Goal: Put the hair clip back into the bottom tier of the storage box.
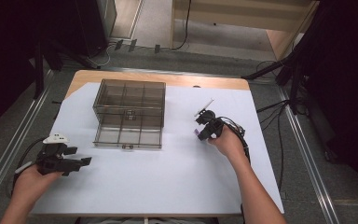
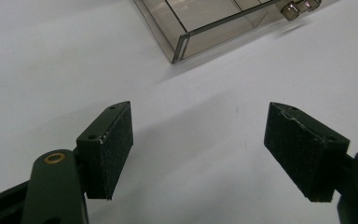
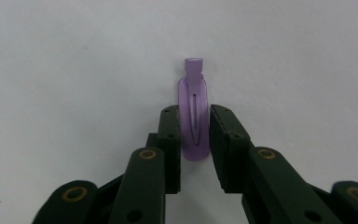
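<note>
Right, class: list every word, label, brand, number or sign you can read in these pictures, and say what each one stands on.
None can be read.
The clear drawer box, the purple hair clip between the right gripper fingers, the left gripper and the white table sheet bear no visible writing.

a white sheet (image 1: 168,177) is spread over the wooden table (image 1: 168,77); cables (image 1: 270,109) are strewn on the grey floor (image 1: 303,154).

Smoky clear plastic drawer boxes (image 1: 129,113): one
Small purple hair clips (image 3: 194,119): one
Black two-jaw grippers: two
</note>
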Available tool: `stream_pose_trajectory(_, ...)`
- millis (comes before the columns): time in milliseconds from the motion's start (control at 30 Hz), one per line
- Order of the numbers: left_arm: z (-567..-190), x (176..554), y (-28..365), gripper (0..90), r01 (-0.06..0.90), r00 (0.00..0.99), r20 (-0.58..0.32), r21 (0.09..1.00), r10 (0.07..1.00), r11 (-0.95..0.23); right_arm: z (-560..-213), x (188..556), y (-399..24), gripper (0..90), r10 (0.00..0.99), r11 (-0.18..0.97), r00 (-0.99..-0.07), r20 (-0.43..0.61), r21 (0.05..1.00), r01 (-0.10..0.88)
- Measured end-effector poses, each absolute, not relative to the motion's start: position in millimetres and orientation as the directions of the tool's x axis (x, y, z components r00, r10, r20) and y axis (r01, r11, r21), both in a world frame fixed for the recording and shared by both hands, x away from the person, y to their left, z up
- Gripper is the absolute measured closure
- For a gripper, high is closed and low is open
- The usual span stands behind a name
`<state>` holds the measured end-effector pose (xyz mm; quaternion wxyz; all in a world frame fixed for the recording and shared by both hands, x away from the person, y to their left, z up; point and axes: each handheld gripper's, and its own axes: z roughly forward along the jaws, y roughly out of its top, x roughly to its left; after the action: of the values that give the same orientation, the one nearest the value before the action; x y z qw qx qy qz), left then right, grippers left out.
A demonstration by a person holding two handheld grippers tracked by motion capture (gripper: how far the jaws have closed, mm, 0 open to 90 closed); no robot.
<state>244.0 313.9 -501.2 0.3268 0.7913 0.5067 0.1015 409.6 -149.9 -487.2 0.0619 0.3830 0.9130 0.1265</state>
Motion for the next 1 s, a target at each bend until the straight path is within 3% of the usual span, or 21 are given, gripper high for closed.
stream_pose_trajectory(433,-501,244,314,24.5,0.735,0.463,-0.173,0.623,0.869,-0.267,-486,410,-153,77.6,0.728,0.657,-0.686,0.008,0.281,0.7)
stream_pose_trajectory(1000,-501,244,314,24.6,0.734,0.461,-0.169,0.624,0.871,-0.267,-473,405,-149,77.6,0.704,0.658,-0.709,0.028,0.35,0.667)
